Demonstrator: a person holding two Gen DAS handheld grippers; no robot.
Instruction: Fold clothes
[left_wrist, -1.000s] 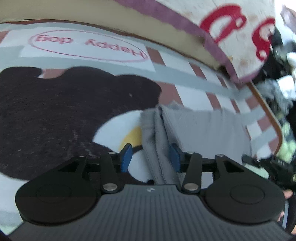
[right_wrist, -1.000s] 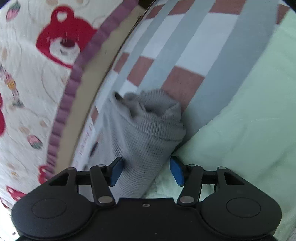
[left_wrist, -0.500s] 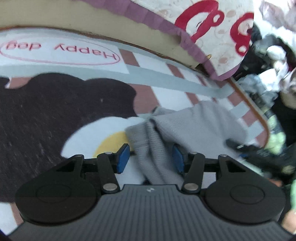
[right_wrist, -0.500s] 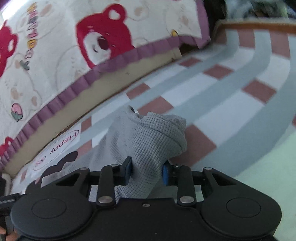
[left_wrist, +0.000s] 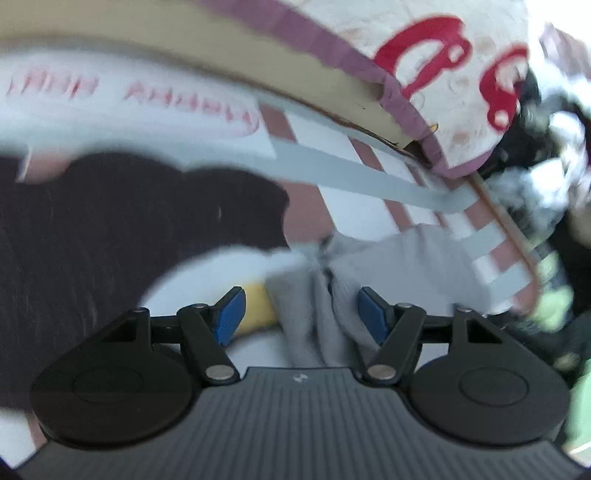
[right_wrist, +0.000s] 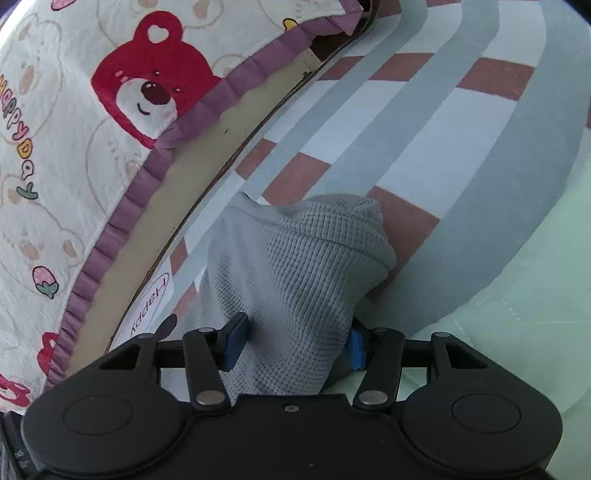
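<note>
A grey waffle-knit garment (right_wrist: 295, 266) lies bunched on the striped play mat (right_wrist: 436, 147). In the right wrist view its thick fold fills the gap of my right gripper (right_wrist: 295, 343). The jaws are opening, and the cloth brushes both blue pads (right_wrist: 234, 341) without being squeezed. In the blurred left wrist view the same garment (left_wrist: 406, 266) runs between the fingers of my left gripper (left_wrist: 301, 314). Its jaws are opening too, and the blue pads (left_wrist: 229, 314) stand wide, clear of the cloth.
A sofa edge with a cream cover (right_wrist: 66, 155), red bear print and purple trim, borders the mat. A pale green quilt (right_wrist: 517, 332) lies at the right. The mat's dark bear figure (left_wrist: 129, 229) spreads left. Piled clothes (left_wrist: 546, 155) sit far right.
The right jaws closed on the grey fold half a second ago and have spread again. The left jaws have widened around the cloth, and the left view has shifted and blurred.
</note>
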